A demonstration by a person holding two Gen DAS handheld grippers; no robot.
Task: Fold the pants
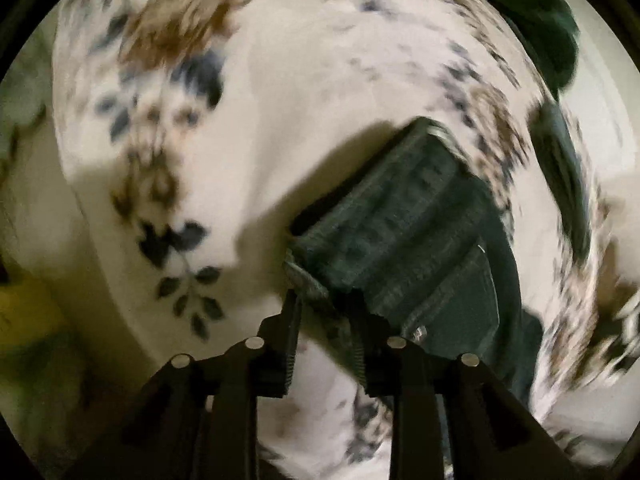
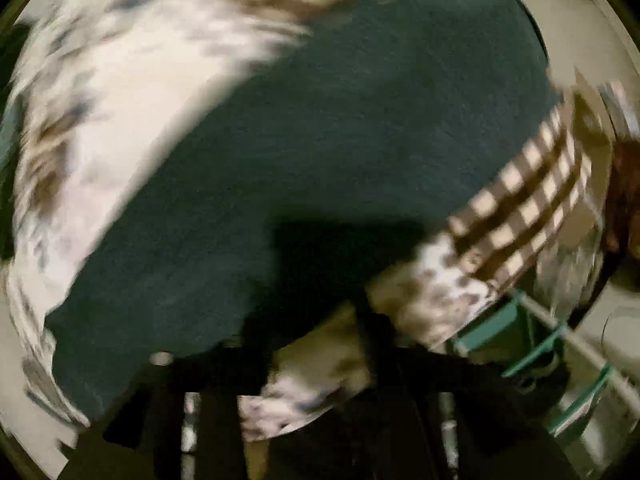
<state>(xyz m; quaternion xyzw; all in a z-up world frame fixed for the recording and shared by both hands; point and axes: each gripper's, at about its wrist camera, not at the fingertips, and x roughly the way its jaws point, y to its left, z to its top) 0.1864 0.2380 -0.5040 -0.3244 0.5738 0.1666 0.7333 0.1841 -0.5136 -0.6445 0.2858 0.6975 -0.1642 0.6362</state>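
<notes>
Dark green denim pants (image 1: pixel 404 240) lie on a white bed sheet with a blue and brown flower print (image 1: pixel 280 80). In the left wrist view my left gripper (image 1: pixel 326 304) is shut on the waistband of the pants, which hangs from the fingers above the sheet. In the right wrist view, which is blurred, the pants (image 2: pixel 320 140) spread wide across the sheet (image 2: pixel 120 92). My right gripper (image 2: pixel 316 344) is at their near edge in dark shadow; its fingers are too blurred to read.
A brown and cream checked cloth (image 2: pixel 532 200) lies to the right of the pants. A green frame (image 2: pixel 532 340) stands past the bed edge at lower right. More dark cloth (image 1: pixel 532 12) lies at the top right of the left wrist view.
</notes>
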